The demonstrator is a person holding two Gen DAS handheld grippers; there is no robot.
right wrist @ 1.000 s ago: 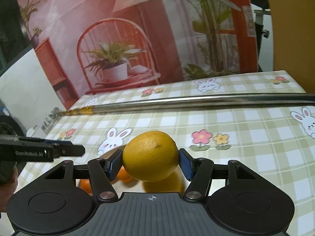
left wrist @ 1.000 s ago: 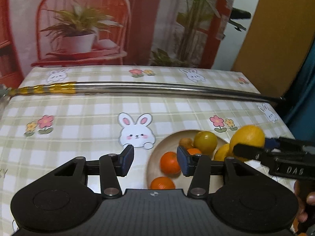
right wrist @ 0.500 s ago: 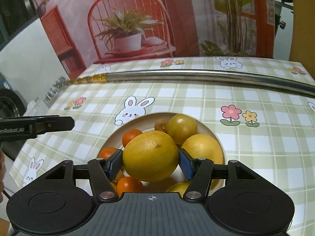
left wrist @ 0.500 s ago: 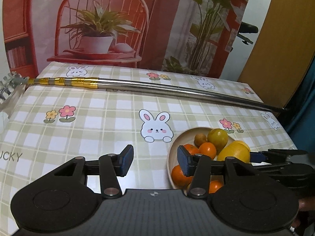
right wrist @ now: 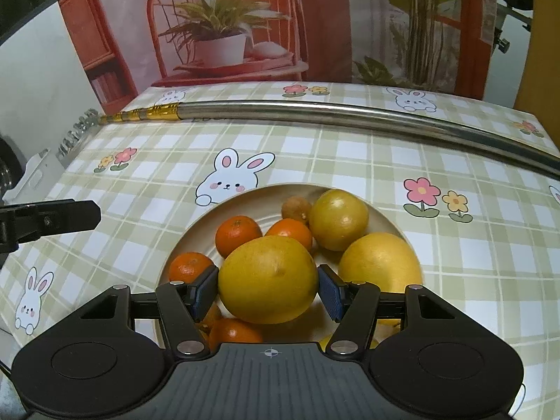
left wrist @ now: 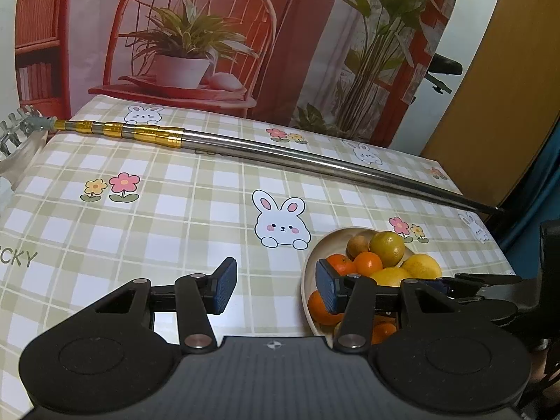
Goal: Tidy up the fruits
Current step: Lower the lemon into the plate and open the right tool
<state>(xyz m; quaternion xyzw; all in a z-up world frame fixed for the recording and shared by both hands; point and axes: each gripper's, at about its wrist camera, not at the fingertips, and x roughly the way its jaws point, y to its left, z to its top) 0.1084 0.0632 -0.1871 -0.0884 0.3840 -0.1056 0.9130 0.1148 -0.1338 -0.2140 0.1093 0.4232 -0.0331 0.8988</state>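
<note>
A cream plate point(right wrist: 245, 194) holds several fruits: small oranges point(right wrist: 238, 231), a yellow-green citrus point(right wrist: 337, 218), a large yellow fruit point(right wrist: 379, 262) and a small brown fruit point(right wrist: 295, 208). My right gripper point(right wrist: 267, 290) sits low over the plate with a large yellow grapefruit point(right wrist: 267, 278) between its pads; the right pad shows a small gap. My left gripper point(left wrist: 273, 288) is open and empty, left of the plate point(left wrist: 309, 266), above the tablecloth.
A long steel pole with gold bands point(left wrist: 245, 148) lies across the far side of the checked tablecloth point(left wrist: 175, 217). A printed backdrop with a chair and plants point(left wrist: 192, 35) stands behind. The table's right edge point(left wrist: 490, 231) is close to the plate.
My right gripper has come down over the plate with the grapefruit, and its right pad now stands slightly off the fruit. My left gripper has drifted left and back, still open.
</note>
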